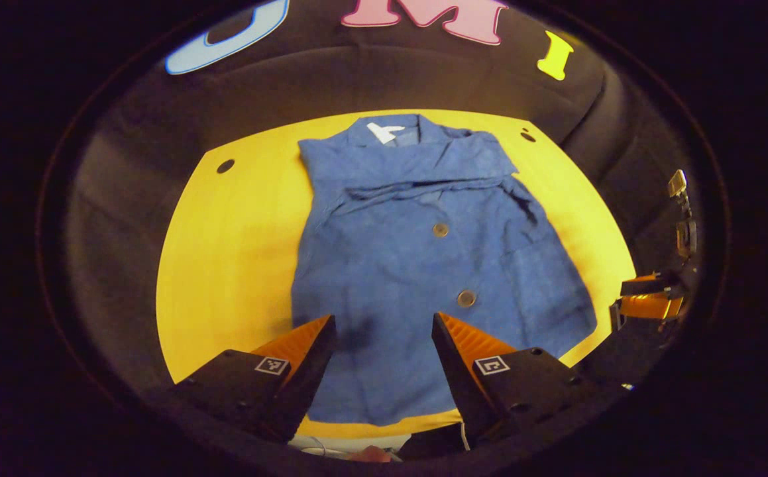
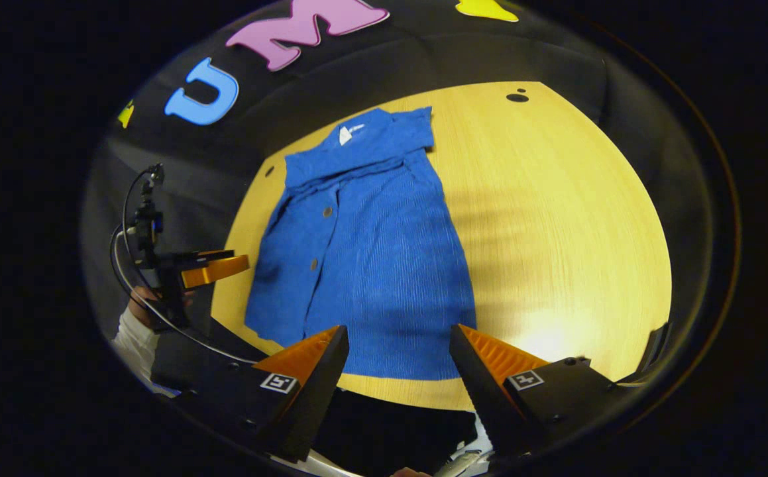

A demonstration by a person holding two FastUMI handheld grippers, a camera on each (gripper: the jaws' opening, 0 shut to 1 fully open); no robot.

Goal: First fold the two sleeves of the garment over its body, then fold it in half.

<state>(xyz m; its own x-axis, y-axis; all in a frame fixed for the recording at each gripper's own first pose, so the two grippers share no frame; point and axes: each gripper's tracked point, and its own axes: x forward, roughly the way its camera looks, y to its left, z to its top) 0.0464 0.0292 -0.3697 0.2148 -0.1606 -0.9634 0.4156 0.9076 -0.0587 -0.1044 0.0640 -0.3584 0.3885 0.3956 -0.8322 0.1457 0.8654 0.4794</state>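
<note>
Down at the near edge of the yellow table (image 1: 224,265), the left gripper (image 1: 384,344) is hanging just above the bottom hem of the blue shirt (image 1: 417,265), and its two fingers are standing wide apart with nothing between them. Over in the right gripper view, the right gripper (image 2: 398,354) is hanging above the same hem, fingers wide too and holding nothing. Both are tipping forward and looking down along the shirt, side by side, with the left one near the shirt's left side and the right one near its right side. A hand and a white sleeve (image 2: 133,338) are holding the left gripper. Going farther, the shirt is lying flat in the middle of the table, buttons (image 1: 440,230) facing up and collar (image 1: 390,132) at the far end. Both sleeves look like they are already lying across the body just below the collar, so the fold in half is probably the step in hand. To do it well, each gripper should be pinching one bottom corner, grabbing all the layers, lifting together at the same height, and carrying the hem straight up to the collar so the edges are lining up. Pulling unevenly could be making the folded sleeves slip out.
</note>
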